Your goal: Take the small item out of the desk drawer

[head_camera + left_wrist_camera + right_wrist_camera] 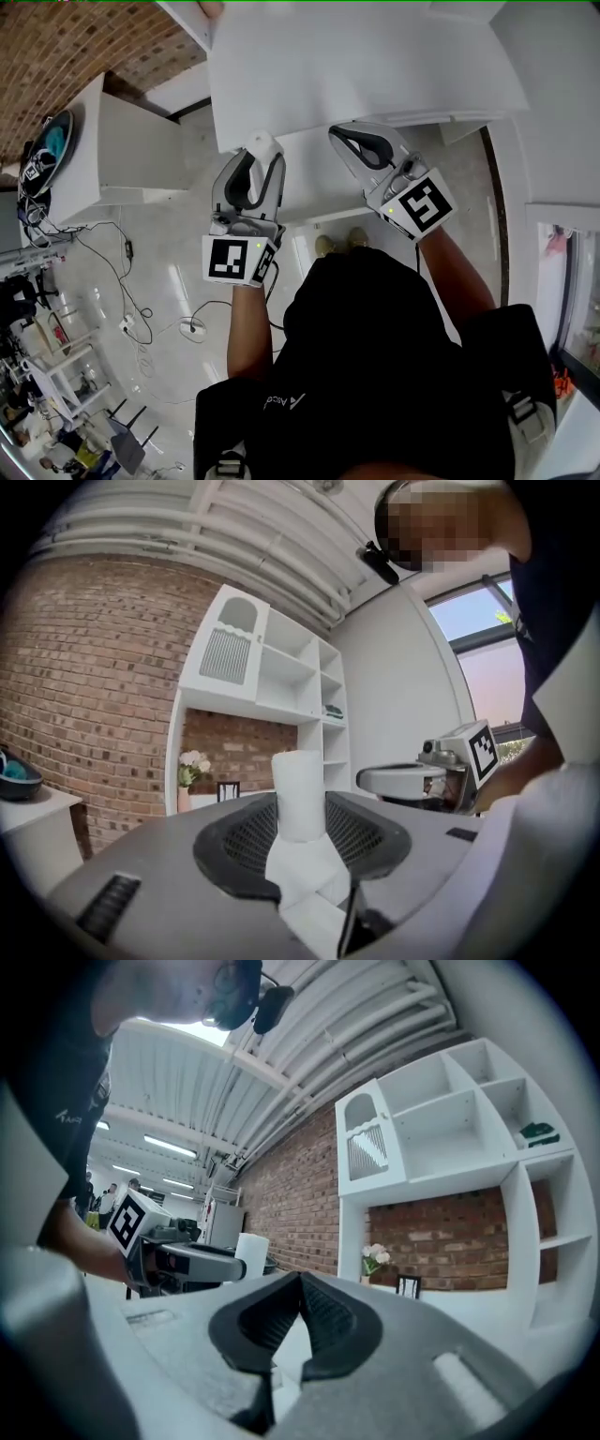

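My left gripper (pixel 262 159) is shut on a small white cylinder (pixel 265 144), held over the front edge of the white desk (pixel 356 66). In the left gripper view the white cylinder (pixel 299 794) stands upright between the black pads of the left gripper (pixel 302 844), with white wrapping bunched below it. My right gripper (pixel 340 135) hovers beside it to the right, shut with nothing in it. The right gripper view has the right gripper (pixel 301 1313) with its pads pressed together, and the left gripper (pixel 192 1262) with the cylinder (pixel 250 1252) at left. Whether a drawer is open is hidden.
A white side cabinet (pixel 112 155) with a round dark object (pixel 47 148) stands at left. Cables and a socket strip (pixel 129 319) lie on the floor. White wall shelves (pixel 272 682) on a brick wall hold a vase of flowers (pixel 191 771).
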Motion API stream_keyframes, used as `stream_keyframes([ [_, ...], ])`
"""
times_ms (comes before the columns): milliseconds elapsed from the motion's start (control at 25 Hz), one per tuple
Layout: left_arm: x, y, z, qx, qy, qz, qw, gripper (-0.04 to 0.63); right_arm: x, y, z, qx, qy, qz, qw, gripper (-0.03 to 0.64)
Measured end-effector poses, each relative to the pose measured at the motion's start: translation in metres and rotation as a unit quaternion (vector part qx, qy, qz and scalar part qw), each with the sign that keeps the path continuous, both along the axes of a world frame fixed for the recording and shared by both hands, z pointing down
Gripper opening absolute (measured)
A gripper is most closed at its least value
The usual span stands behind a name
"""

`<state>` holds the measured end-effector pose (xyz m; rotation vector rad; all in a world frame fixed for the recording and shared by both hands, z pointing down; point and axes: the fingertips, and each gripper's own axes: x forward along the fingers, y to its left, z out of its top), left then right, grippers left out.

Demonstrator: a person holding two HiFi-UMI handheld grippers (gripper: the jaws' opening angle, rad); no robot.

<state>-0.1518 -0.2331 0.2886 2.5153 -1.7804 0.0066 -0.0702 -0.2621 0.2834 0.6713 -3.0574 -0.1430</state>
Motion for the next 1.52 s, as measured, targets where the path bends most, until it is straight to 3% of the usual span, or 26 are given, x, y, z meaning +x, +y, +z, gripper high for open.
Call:
stream_keyframes([
  [240,0.006,0.011,-0.036,0.047,0.007,0.003,0.9988,0.158,-0.001,0.012,-0.021,0.014,-0.020,-0.008,1.000,0.002],
  [600,-0.002,0.020,-0.058,0.073,-0.003,0.000,0.9973,0.158,-0.003,0.020,-0.037,0.024,-0.032,-0.003,0.999,0.002],
  [1520,0.010,0.019,-0.058,0.070,-0.001,0.015,0.9975,0.158,0.012,0.018,-0.036,0.024,-0.034,0.012,0.999,0.000],
])
